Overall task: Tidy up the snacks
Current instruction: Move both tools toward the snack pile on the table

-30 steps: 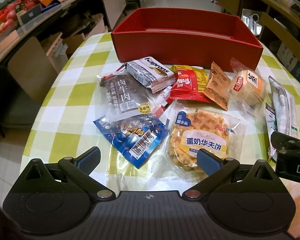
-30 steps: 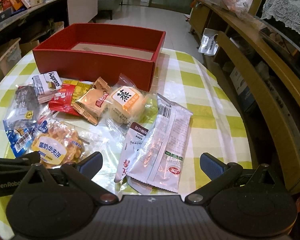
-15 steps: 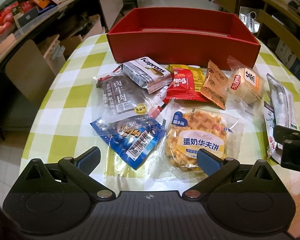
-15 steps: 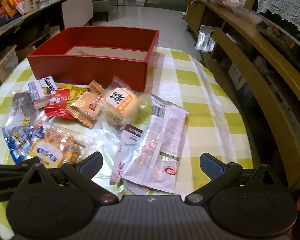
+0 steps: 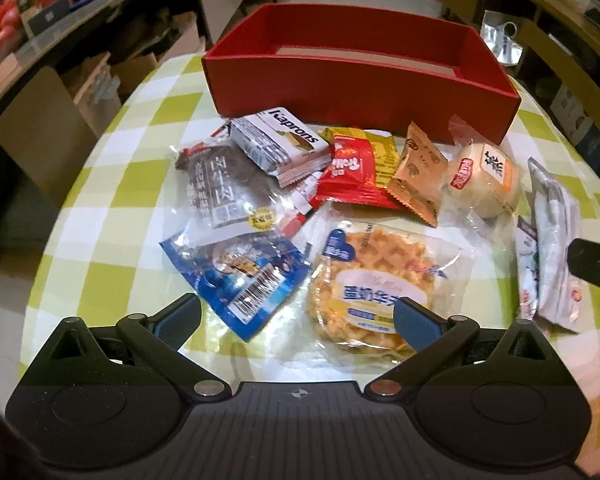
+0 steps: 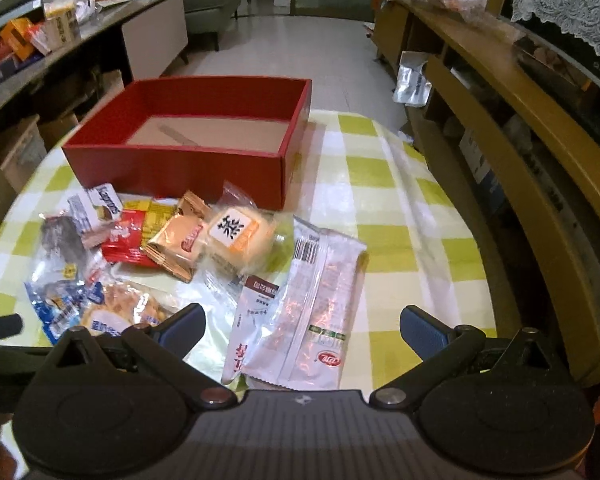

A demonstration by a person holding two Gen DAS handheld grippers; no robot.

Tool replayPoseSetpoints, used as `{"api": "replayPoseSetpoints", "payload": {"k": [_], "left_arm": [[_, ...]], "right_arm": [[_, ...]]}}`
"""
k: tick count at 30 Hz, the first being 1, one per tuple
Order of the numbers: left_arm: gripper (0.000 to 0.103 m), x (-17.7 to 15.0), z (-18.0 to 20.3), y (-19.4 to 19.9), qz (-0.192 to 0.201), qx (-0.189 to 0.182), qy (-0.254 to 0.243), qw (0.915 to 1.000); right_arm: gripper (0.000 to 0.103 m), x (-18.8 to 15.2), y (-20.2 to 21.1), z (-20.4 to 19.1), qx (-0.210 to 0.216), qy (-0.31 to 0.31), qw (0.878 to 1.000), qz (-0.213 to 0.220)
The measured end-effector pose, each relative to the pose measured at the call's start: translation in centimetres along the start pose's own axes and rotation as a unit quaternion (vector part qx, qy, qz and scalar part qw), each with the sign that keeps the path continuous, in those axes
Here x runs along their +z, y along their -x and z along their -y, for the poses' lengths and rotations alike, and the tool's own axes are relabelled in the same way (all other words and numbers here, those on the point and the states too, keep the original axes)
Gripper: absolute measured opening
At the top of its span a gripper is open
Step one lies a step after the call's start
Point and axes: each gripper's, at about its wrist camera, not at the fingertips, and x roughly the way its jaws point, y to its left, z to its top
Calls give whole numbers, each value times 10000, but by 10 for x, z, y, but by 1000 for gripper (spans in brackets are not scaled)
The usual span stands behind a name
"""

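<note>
While both the left gripper (image 5: 296, 316) and right gripper (image 6: 302, 326) gape unladen, the red box (image 6: 180, 168) holds no snacks

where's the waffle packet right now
In the left wrist view the waffle packet lies on the table's near edge, right of the blue packet, just ahead of the open left gripper.
</note>
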Motion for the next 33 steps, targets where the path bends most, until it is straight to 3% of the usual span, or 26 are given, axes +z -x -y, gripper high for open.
{"api": "replayPoseSetpoints", "payload": {"k": [5, 9, 12, 26, 33], "left_arm": [[103, 9, 13, -7, -289, -135, 118, 9994], [103, 21, 14, -18, -269, -114, 223, 9993], [103, 27, 14, -28, -451, -366, 451, 9973], [103, 28, 32, -45, -518, -348, 4, 9981], [103, 19, 36, -44, -352, -408, -125, 9985]], "right_arm": [[103, 6, -1, 12, -25, -79, 10000, -42], [103, 9, -17, 18, -61, -178, 9994, -283], [103, 12, -23, 19, -25, -227, 9990, -373], [103, 14, -27, 34, 95, -495, 9976, -481], [103, 12, -32, 30, 85, -350, 9977, -580]]}}
